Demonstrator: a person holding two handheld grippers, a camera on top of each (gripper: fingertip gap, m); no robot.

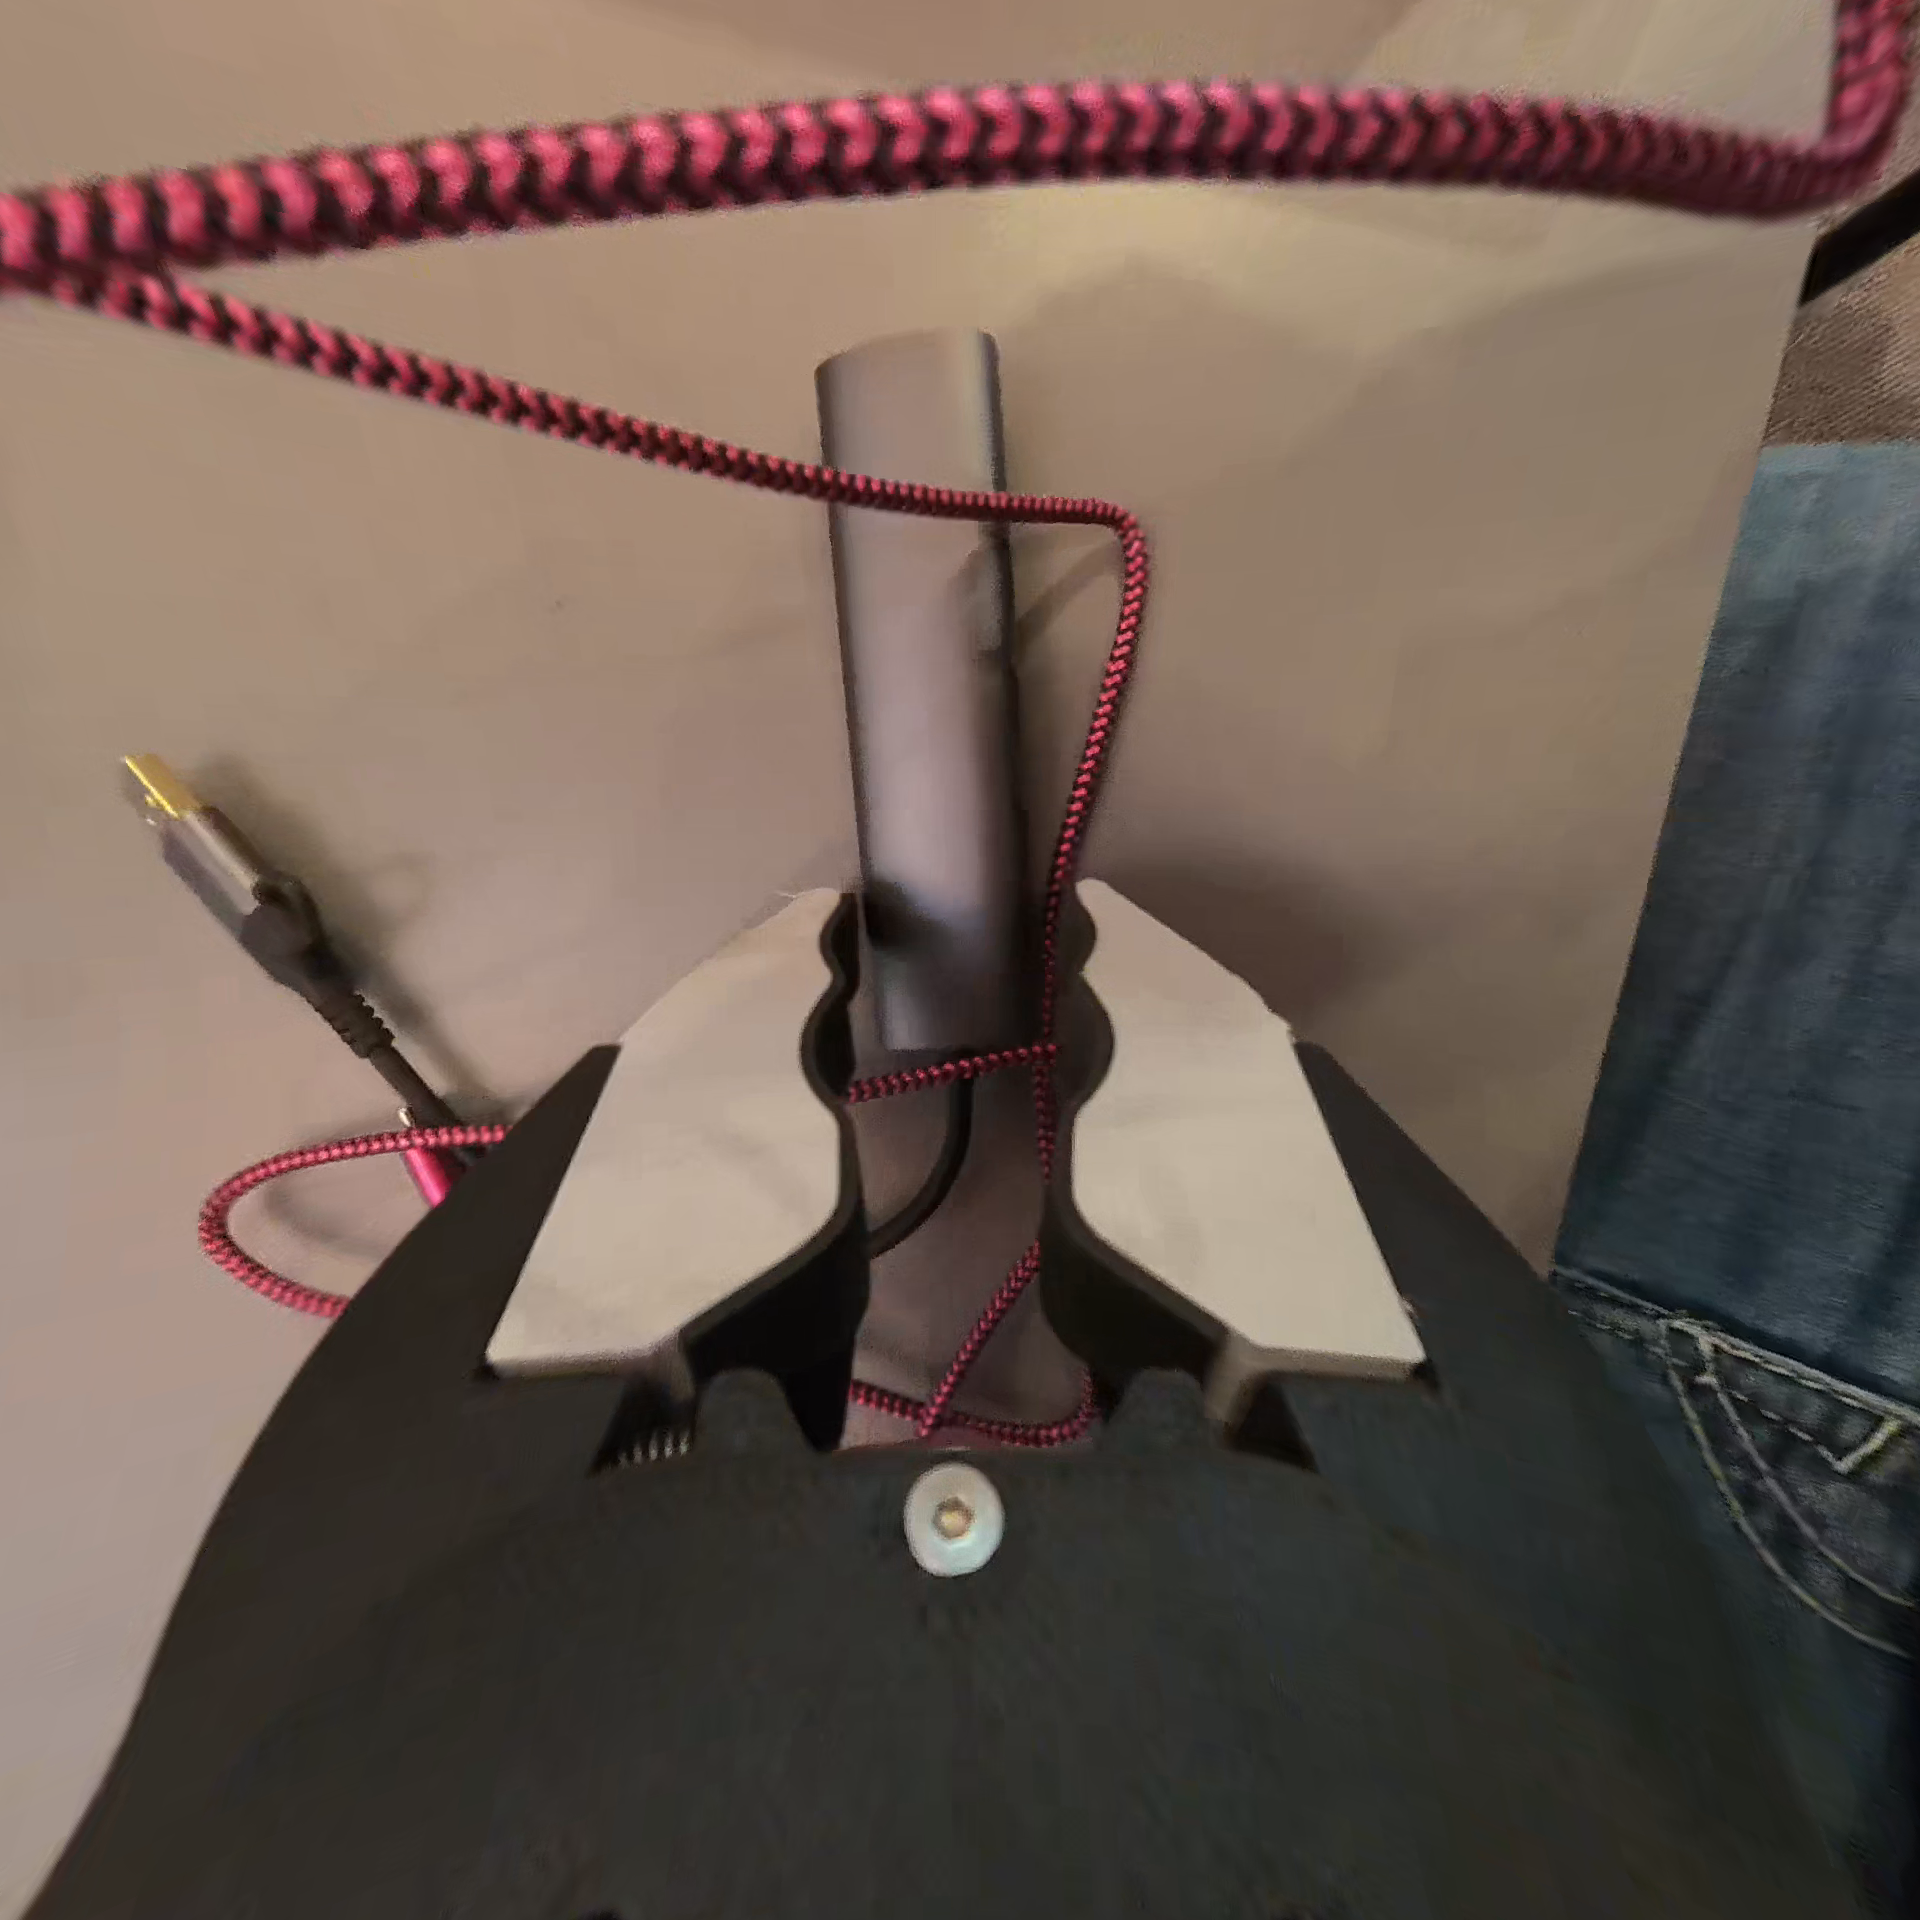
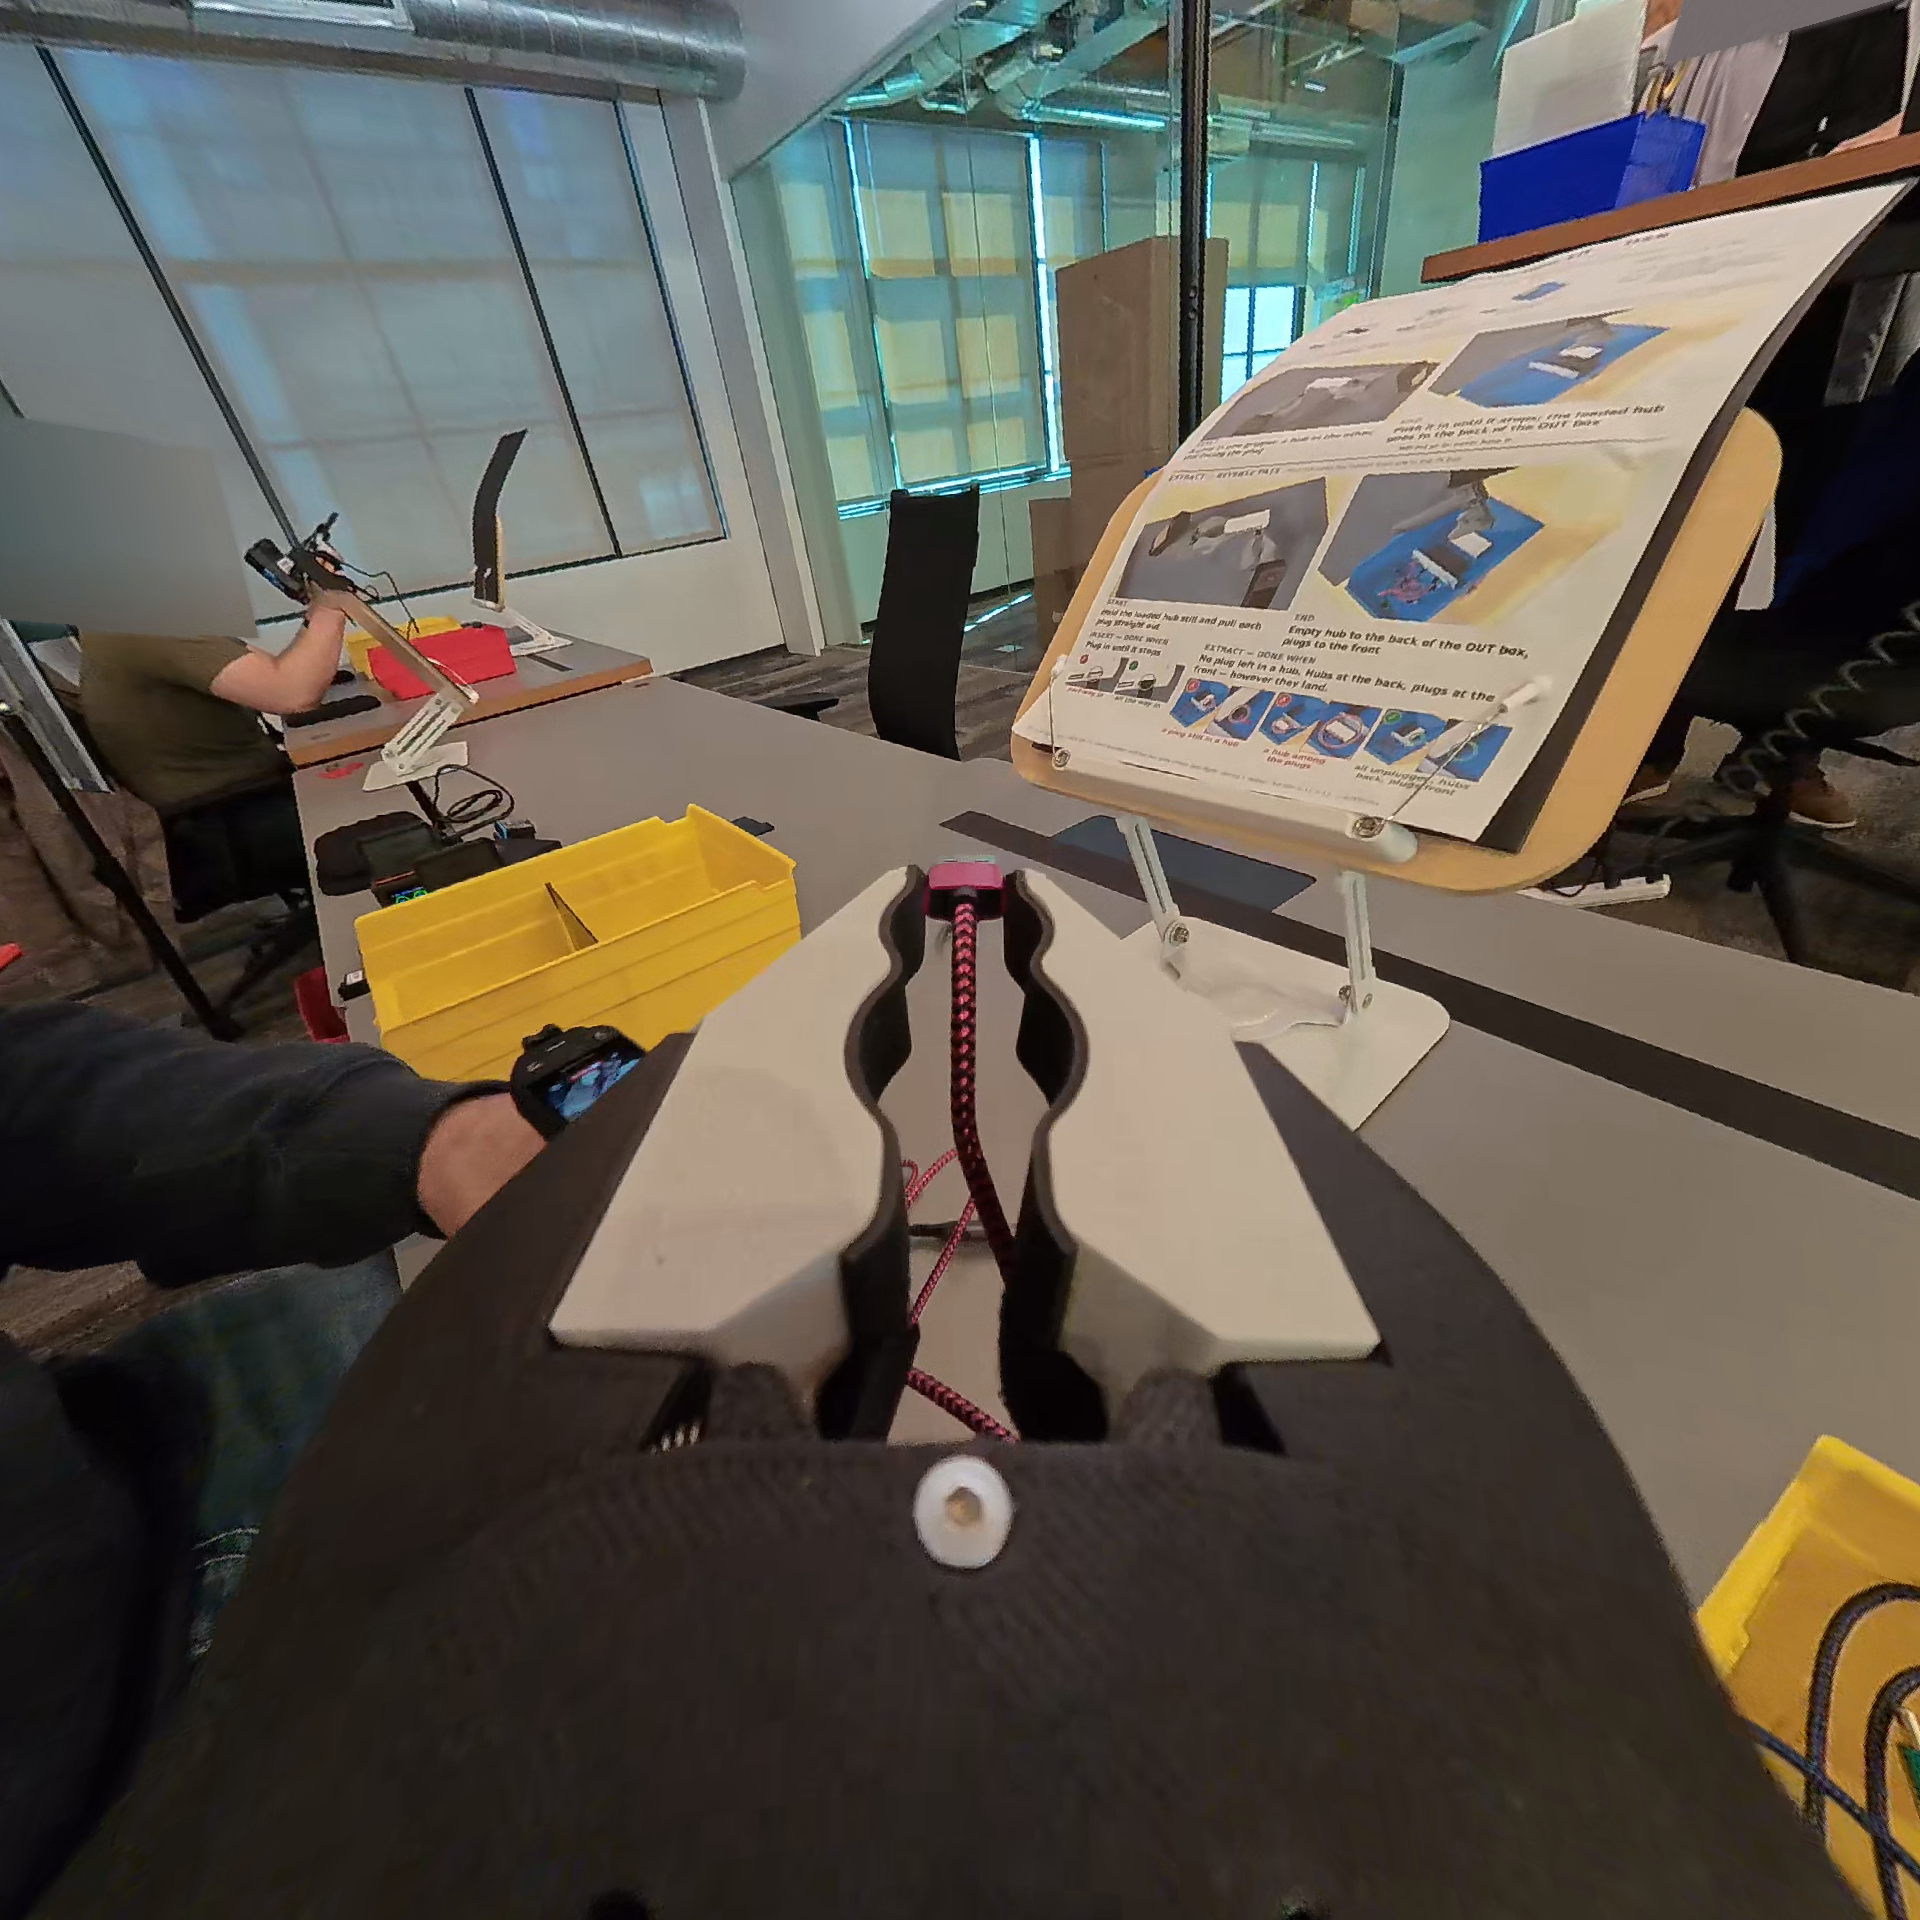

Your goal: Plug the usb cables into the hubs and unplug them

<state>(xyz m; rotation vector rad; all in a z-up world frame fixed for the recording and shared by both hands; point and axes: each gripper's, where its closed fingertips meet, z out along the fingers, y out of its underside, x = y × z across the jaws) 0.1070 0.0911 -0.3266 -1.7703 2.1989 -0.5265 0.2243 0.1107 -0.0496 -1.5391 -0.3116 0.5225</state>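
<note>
step: I bring plug to hub, keeping both axes in line | left gripper [image 1: 961, 940] clamped on grey hub [image 1: 914, 665], long axis pointing away from camera, side ports faintly visible | right gripper [image 2: 964, 896] closed on pink plug [image 2: 964, 883], tip forward, pink braided cable [image 2: 966, 1060] trailing back | spare gold-tipped plug [image 1: 223, 873] left of hub on table [image 1: 416, 623]

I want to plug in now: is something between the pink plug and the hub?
Yes. The pink cable drapes across the hub in the left gripper. The right gripper holds the plug elsewhere; neither view shows both.
</note>
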